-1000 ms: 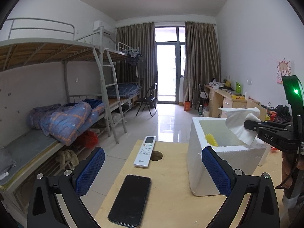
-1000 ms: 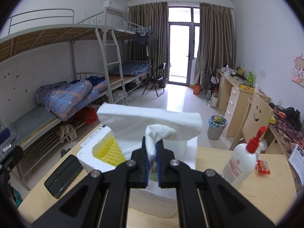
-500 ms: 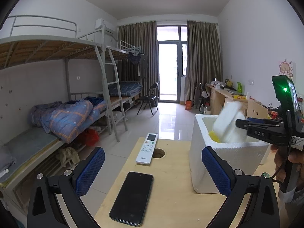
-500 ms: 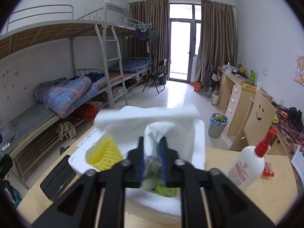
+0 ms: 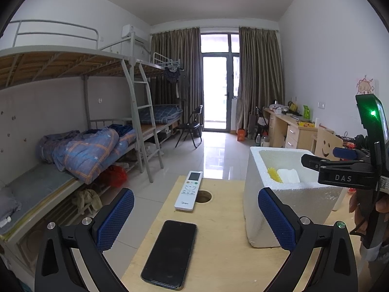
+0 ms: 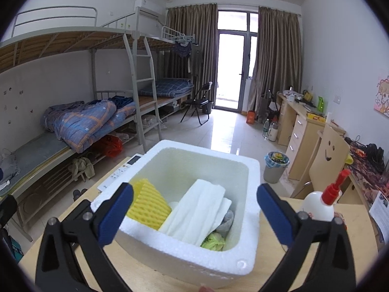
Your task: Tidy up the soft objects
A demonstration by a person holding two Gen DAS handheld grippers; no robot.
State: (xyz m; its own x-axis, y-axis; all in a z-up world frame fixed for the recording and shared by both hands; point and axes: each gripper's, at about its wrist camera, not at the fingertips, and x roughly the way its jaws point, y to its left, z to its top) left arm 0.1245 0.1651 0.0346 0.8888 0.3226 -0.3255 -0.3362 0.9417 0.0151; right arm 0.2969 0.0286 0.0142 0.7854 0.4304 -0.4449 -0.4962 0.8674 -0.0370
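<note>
Right gripper [image 6: 194, 209] jaws opening above foam box [image 6: 243, 265], nothing between; left gripper [image 5: 194, 219] jaws wide, empty. Tissues [image 6: 199, 209] half-covered green item, unidentifiable.

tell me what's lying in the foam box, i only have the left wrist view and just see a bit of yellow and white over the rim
observer: A white folded tissue lies inside the foam box, leaning against the yellow sponge.
operator: are the right tongs gripping it
observer: No. The right tongs are opening. Their pads stand wide apart and touch nothing, and the tissue lies loose in the box beyond them.
operator: anything else in there
observer: Yes. A grey soft item and something pale green show from under the tissue, near the bottom.
</note>
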